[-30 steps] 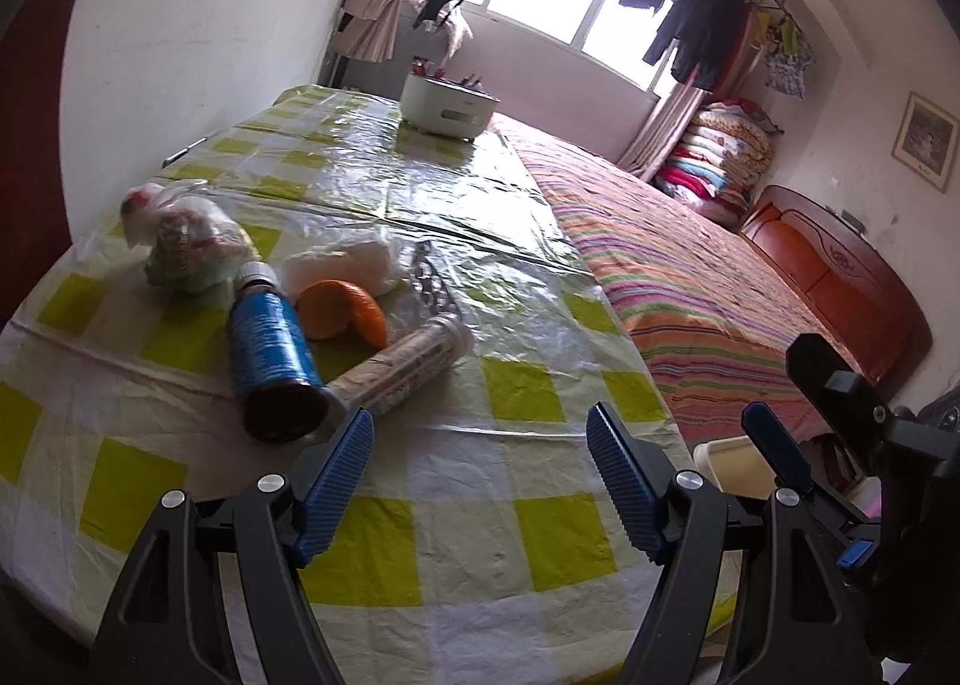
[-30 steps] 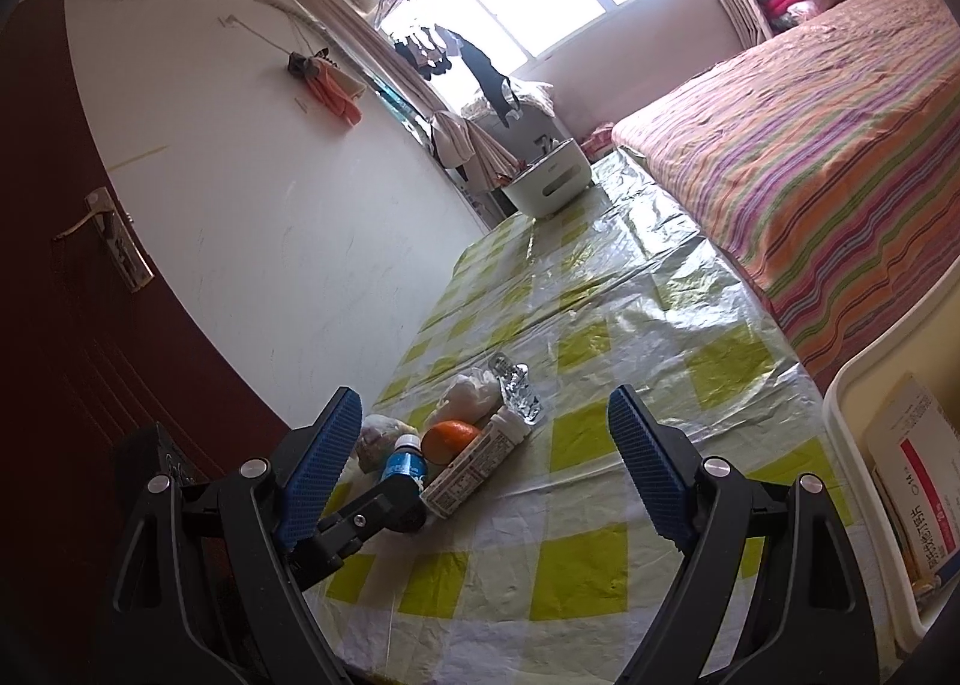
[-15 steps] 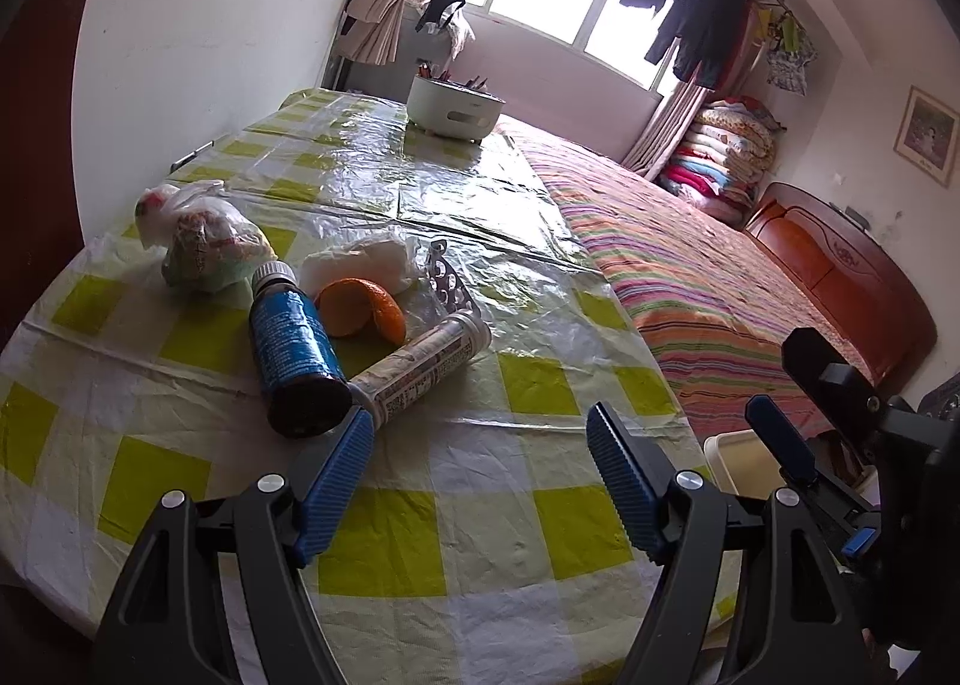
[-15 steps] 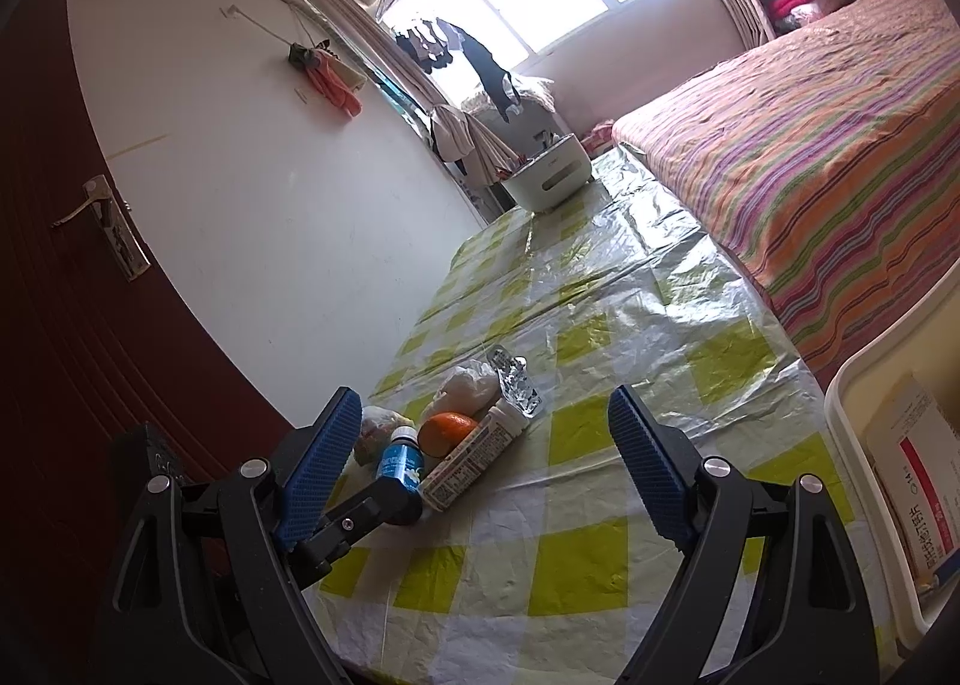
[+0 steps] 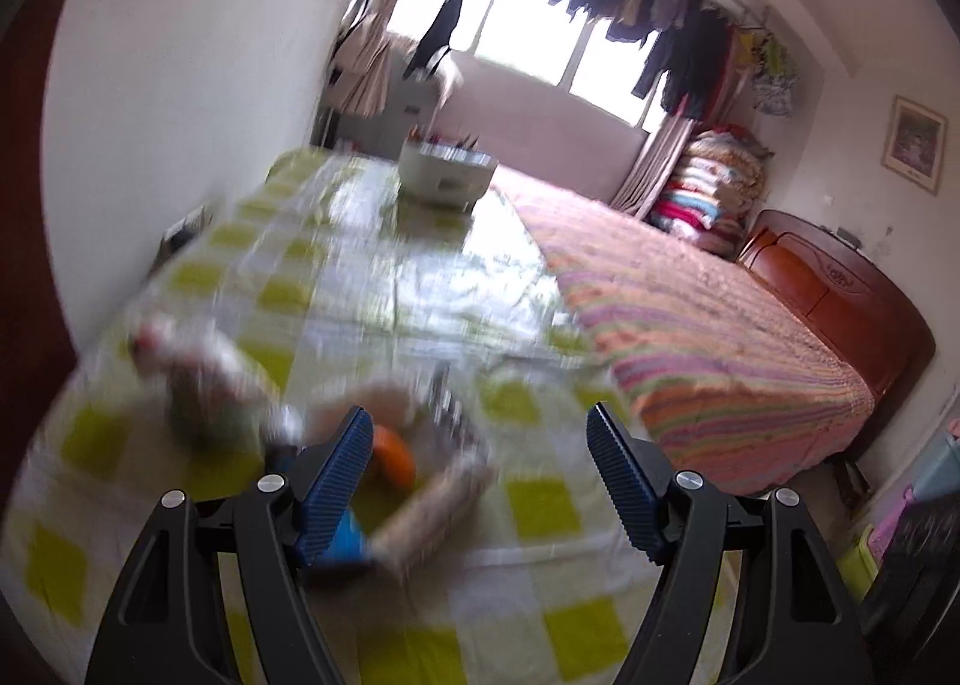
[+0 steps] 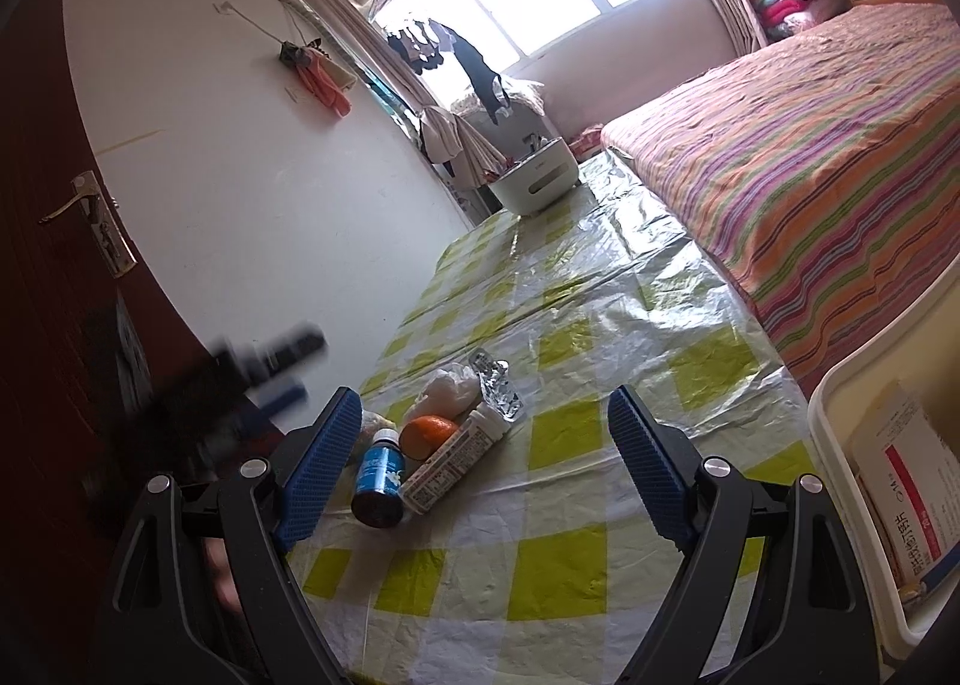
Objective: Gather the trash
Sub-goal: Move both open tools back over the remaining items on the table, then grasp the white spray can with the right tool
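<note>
Both tongs stand wide apart with nothing between their blue pads. Left gripper (image 5: 474,448) looks down at the trash pile through a very blurry picture, and right gripper (image 6: 485,430) sits near the table edge, aimed at the same pile. All the trash lies close together on the yellow and white checked tablecloth (image 6: 570,559): a blue bottle (image 6: 377,475) on its side, an orange (image 6: 427,433) touching it, a white tube with printed labels (image 6: 456,463) leaning along the orange, a crumpled white plastic bag (image 6: 447,385), a shiny pill strip (image 6: 497,385), and one more bag of wrappers (image 5: 198,385) off to the side. A white bin (image 6: 864,481) with a paper box inside waits at the right edge of the right view, so that looks like where the trash goes. Nothing is picked up yet. From here, the round bottle and tube could roll away if a pad bumps them first. Pinching one thing may push the others, since they touch. The tablecloth is thin and wrinkly, so a low pad could catch it and drag the whole pile. Both tongs reaching for the same spot could also knock together.
</note>
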`<action>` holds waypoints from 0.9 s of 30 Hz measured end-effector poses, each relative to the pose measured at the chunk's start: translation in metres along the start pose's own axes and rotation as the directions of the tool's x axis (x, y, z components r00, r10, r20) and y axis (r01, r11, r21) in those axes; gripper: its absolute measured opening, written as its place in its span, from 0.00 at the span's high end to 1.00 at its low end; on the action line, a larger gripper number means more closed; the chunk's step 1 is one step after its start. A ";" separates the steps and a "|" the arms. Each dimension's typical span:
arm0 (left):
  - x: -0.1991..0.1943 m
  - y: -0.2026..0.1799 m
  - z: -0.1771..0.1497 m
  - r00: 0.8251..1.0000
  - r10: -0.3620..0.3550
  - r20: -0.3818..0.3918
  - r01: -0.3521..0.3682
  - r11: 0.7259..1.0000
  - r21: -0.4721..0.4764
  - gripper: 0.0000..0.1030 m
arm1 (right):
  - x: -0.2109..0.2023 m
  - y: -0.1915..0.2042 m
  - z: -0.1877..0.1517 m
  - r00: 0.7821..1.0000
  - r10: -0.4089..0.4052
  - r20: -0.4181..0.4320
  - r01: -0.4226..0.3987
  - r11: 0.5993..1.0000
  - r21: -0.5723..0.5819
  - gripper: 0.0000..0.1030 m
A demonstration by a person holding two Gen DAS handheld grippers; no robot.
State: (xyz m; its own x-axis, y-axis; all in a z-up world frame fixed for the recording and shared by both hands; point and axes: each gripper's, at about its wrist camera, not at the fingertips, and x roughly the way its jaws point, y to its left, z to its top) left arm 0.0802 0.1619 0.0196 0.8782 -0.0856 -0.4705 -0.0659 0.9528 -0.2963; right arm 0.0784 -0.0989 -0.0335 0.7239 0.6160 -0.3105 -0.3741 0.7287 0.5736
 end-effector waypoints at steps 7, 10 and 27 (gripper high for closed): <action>0.004 0.018 0.018 0.994 0.062 0.087 -0.067 0.996 0.052 0.30 | 0.006 0.006 -0.003 0.999 -0.040 -0.009 0.039 0.998 -0.048 0.19; 0.014 0.040 0.018 0.998 0.057 0.027 -0.057 0.998 -0.003 0.30 | 0.011 0.009 -0.006 0.998 -0.054 -0.022 0.052 0.996 -0.074 0.19; 0.008 0.121 0.018 0.986 0.150 -0.073 -0.158 0.980 -0.123 0.30 | 0.101 0.047 -0.025 0.944 0.017 -0.330 -0.078 0.982 -0.173 0.35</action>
State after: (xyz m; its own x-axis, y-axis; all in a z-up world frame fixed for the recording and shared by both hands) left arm 0.0876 0.2817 -0.0053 0.8215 0.0370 -0.5691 -0.2614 0.9113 -0.3180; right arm 0.1196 0.0047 -0.0570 0.4854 0.6923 -0.5340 -0.5242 0.7192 0.4559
